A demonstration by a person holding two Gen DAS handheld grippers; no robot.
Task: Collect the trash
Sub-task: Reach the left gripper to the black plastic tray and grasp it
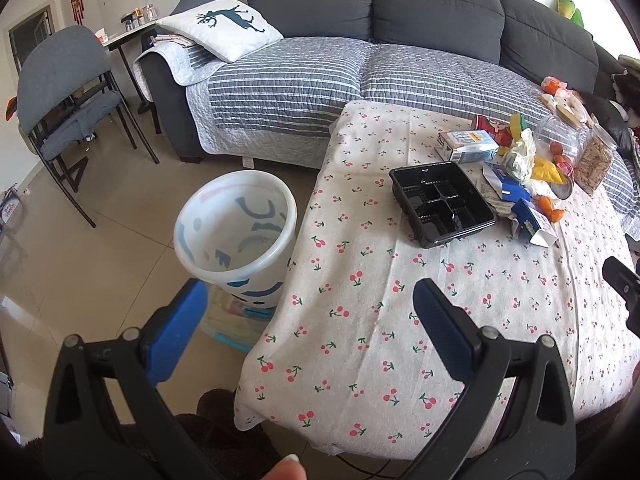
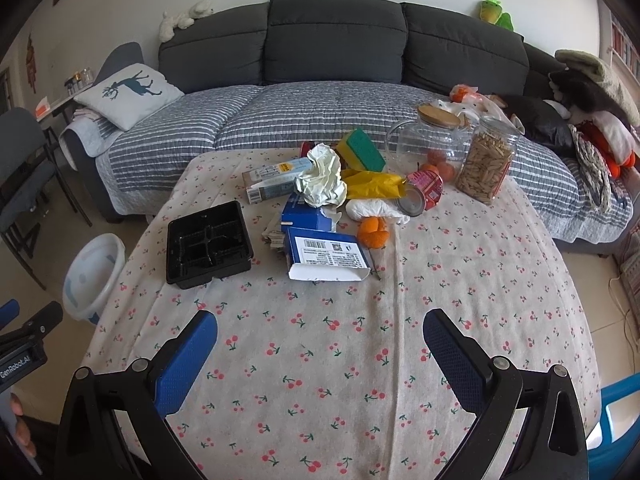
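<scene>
A dark grey sofa [image 2: 336, 36] with a striped quilt runs along the far side, and just in front of it stands the table [image 2: 460, 280], draped in a white cloth printed with red cherries. On the floor beside the table's left edge stands a white trash bin [image 1: 236, 224] with blue shapes on its wall, upright, its mouth open.

The trash lies heaped on the far half of the table. A black plastic tray [image 2: 209, 242] with moulded compartments sits apart to the left of the heap. Right of it lies a torn blue-and-white carton [image 2: 326, 258], its open flap toward the near edge, and a second blue carton [image 2: 304, 212] sits just behind it. A flat grey-blue box [image 2: 272, 180] lies farther back. Crumpled white paper [image 2: 322, 180] rests on top of the heap, beside a yellow wrapper [image 2: 374, 186] and a yellow-and-green sponge [image 2: 362, 150]. A tipped red cup [image 2: 424, 192] lies with its mouth toward the camera, next to a twisted white tissue [image 2: 374, 210] and orange peel [image 2: 373, 232].

To the right stand a jar of pale sticks [image 2: 486, 164] and a glass jar with a wooden lid [image 2: 432, 140].

The left hand-held gripper [image 1: 310, 312] hovers over the table's left corner near the bin, jaws spread wide, holding nothing. The right hand-held gripper [image 2: 320, 340] hangs above the bare near half of the table, also released and empty.
</scene>
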